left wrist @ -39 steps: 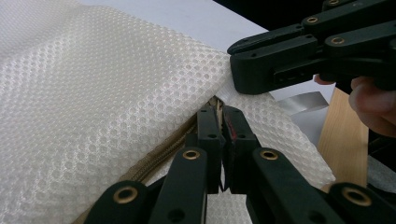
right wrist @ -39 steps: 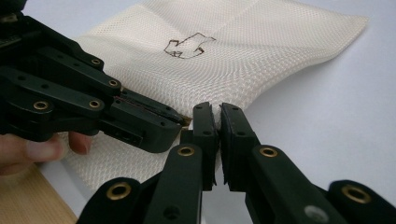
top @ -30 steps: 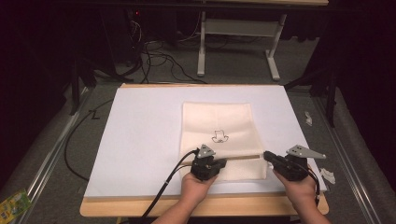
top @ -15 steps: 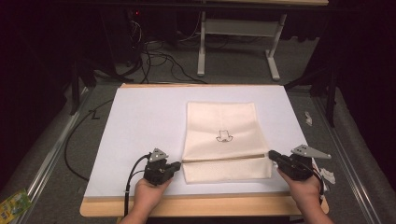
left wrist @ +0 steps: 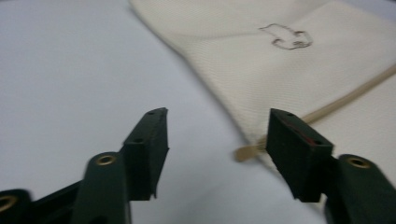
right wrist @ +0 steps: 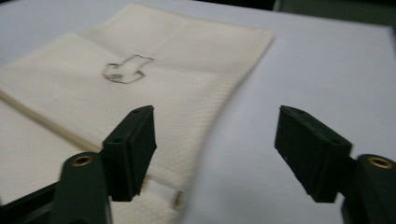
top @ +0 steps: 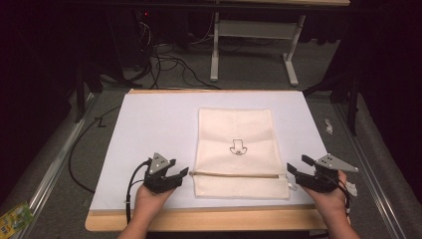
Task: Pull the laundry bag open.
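The bag (top: 236,152) lay flat near the bench's front edge, right of centre, its drawstring (top: 234,175) crossing it close to the near end. It looked to me like soft, light cloth that would drape and slide on the sheet, so I judged the string ends or the near corners the best places to pinch. My left gripper (top: 175,175) sat just beside the bag's left edge, jaws spread, empty. My right gripper (top: 294,171) sat beside its right edge, jaws spread too. The white sheet (top: 149,129) covered the wooden bench (top: 199,219). Beyond it the room was dark, with cables (top: 159,59) and a table frame (top: 254,40).
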Tool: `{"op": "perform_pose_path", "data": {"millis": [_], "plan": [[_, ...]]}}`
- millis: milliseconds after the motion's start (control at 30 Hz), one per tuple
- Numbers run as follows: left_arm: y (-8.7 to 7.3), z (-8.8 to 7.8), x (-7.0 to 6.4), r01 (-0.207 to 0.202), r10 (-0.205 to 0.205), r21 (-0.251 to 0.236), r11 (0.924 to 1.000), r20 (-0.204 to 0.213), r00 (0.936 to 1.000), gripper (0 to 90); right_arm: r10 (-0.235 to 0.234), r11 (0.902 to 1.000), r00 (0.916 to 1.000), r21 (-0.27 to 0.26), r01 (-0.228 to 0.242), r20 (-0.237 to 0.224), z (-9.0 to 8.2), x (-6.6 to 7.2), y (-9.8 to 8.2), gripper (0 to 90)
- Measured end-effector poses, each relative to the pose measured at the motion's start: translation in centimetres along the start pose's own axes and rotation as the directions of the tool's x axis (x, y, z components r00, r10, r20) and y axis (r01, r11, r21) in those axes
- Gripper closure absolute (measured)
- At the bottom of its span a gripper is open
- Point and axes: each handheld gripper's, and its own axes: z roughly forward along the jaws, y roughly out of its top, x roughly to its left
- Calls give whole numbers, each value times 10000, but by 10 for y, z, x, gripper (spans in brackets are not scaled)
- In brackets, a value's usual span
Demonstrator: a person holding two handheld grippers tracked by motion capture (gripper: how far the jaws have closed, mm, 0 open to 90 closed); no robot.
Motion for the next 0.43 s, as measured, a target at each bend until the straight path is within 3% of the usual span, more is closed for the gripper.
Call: {"op": "perform_pose_path", "data": {"millis": [33,67,100,133,167,200,233,267,367,433], "plan": [[0,0,0,0,0,0,10000,0,10000,338,0,10000,10000,0,0,0,0,0,0,283],[-2,-9,12,-876,905,319,9956,-1037,9905,272,-460,9988,9967,-125,469,670,-5,-11,-2,222],[-5,-14,19,-1024,1098,536,9933,-1599,9810,240,-433,9989,9955,-128,446,845,-7,-15,-2,203],[-7,-17,25,-876,974,612,9943,-1805,9787,200,-382,9990,9937,-180,403,1056,-10,-22,-3,184],[-7,-17,25,-876,974,612,9943,-1805,9787,176,-228,9995,9931,-198,252,1148,-13,-27,-3,163],[-12,-24,43,66,15,467,9989,-1716,9852,166,47,9998,9917,-212,-20,1283,-15,-33,-4,154],[-13,-27,50,536,-483,268,9982,-1686,9845,158,177,9997,9907,-211,-150,1349,-17,-36,-5,154],[-13,-29,53,744,-710,139,9971,-1687,9831,158,270,9994,9901,-234,-240,1377,-18,-37,-6,154],[-12,-29,54,805,-795,-11,9968,-1660,9829,150,234,9995,9901,-223,-205,1387,-16,-34,-5,154],[-11,-27,52,596,-573,92,9982,-1635,9849,145,8,9998,9913,-216,21,1317,-14,-28,-3,153]]}}
